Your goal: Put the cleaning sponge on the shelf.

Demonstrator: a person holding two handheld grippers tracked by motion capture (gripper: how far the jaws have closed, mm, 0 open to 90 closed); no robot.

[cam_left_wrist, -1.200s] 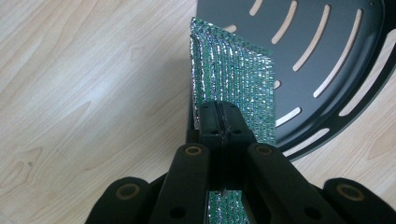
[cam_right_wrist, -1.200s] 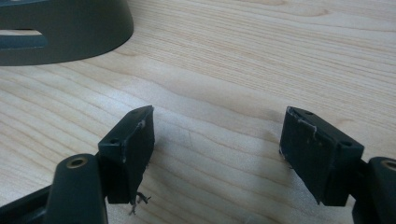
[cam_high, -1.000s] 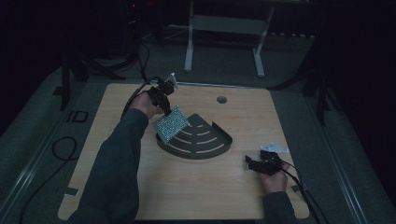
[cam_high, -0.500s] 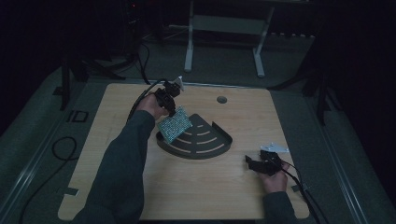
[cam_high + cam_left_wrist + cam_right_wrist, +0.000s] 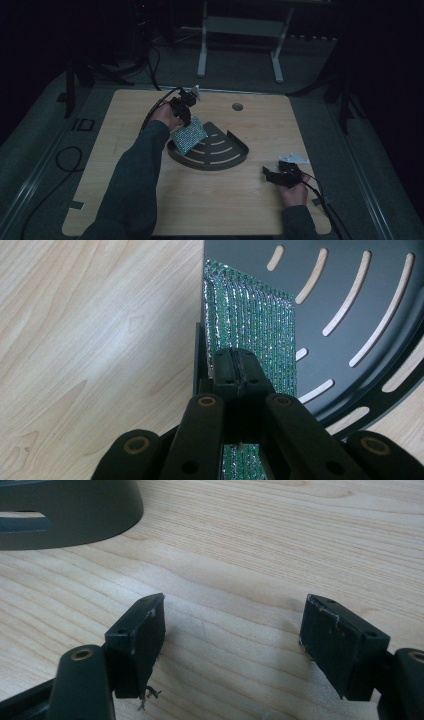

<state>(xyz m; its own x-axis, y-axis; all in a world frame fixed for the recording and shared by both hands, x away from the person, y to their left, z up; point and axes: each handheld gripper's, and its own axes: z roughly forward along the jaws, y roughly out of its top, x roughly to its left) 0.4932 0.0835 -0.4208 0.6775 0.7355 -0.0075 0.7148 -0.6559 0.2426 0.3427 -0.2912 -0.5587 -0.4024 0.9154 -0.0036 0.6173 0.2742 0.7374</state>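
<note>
The left hand-held gripper (image 5: 186,116) is clamped on the green pad (image 5: 189,135), held tilted over the rack (image 5: 235,157) at its 10 o'clock corner — next, I judge, lower and release — while the right hand-held gripper (image 5: 232,647) rests open on the tabletop (image 5: 250,210)

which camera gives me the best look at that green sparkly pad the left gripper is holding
The left gripper view: the green sparkly pad is close up, pinched edge-on between the left gripper jaws above the slotted dark tray. The high view shows it small and dim, tilted over the tray's left corner.
</note>
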